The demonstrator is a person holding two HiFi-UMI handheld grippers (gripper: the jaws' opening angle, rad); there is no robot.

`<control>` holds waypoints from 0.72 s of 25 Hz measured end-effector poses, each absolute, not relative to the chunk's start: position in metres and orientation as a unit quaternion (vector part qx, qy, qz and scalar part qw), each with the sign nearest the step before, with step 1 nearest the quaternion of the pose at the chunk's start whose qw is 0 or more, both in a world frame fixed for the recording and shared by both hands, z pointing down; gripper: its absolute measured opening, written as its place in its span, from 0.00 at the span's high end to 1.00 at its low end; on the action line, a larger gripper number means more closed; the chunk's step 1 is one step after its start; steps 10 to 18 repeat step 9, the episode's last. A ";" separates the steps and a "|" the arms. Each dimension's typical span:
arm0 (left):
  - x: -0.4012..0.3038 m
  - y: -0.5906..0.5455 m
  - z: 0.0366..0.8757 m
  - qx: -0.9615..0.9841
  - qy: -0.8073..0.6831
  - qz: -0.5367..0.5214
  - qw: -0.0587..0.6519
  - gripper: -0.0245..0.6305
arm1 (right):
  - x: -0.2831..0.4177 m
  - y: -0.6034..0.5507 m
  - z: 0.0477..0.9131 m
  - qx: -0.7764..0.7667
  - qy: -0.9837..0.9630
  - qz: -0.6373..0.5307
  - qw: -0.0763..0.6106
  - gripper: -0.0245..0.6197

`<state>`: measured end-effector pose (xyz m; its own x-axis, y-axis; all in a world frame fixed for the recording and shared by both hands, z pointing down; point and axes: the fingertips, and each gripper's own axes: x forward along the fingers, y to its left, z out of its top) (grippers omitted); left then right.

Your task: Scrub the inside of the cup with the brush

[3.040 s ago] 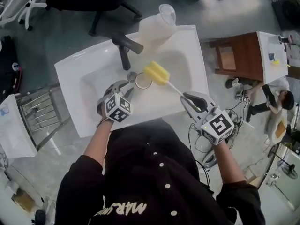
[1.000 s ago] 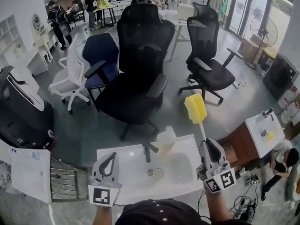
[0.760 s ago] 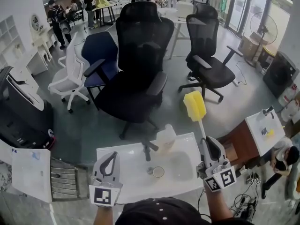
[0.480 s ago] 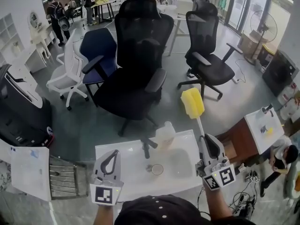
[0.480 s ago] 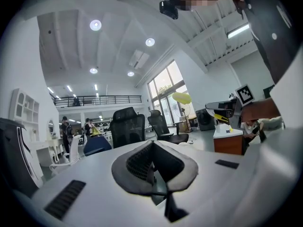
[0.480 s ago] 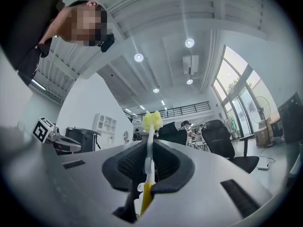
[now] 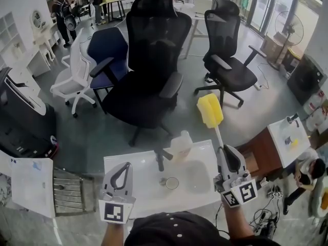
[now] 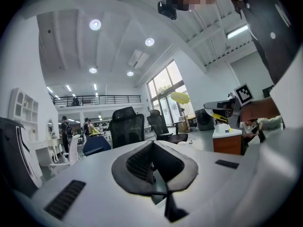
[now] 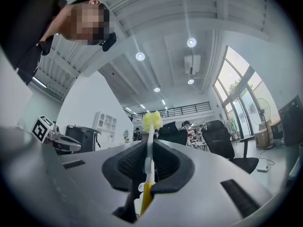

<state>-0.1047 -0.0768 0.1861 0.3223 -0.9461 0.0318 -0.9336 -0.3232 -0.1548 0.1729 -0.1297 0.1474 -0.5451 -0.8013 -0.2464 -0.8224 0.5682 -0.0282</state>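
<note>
Brush high in air, cup down in sink.
Right gripper jaws clamp the thin white handle of the yellow sponge-head brush, its head above the far rim of the white rectangular sink & well apart from the small clear round cup in the basin nr the black faucet. Left gripper jaws closed, nothing between, over the front-left edge.

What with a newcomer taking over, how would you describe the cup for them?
Find the white sink at the bottom of the head view. In its basin, just in front of the black faucet, stands the cup: small and clear, unlike the taller cloudy jug behind.
</note>
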 end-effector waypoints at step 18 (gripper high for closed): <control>-0.108 -0.077 0.187 -0.809 0.583 -0.052 0.052 0.92 | 0.168 -0.128 0.150 -0.462 0.879 0.043 0.112 0.88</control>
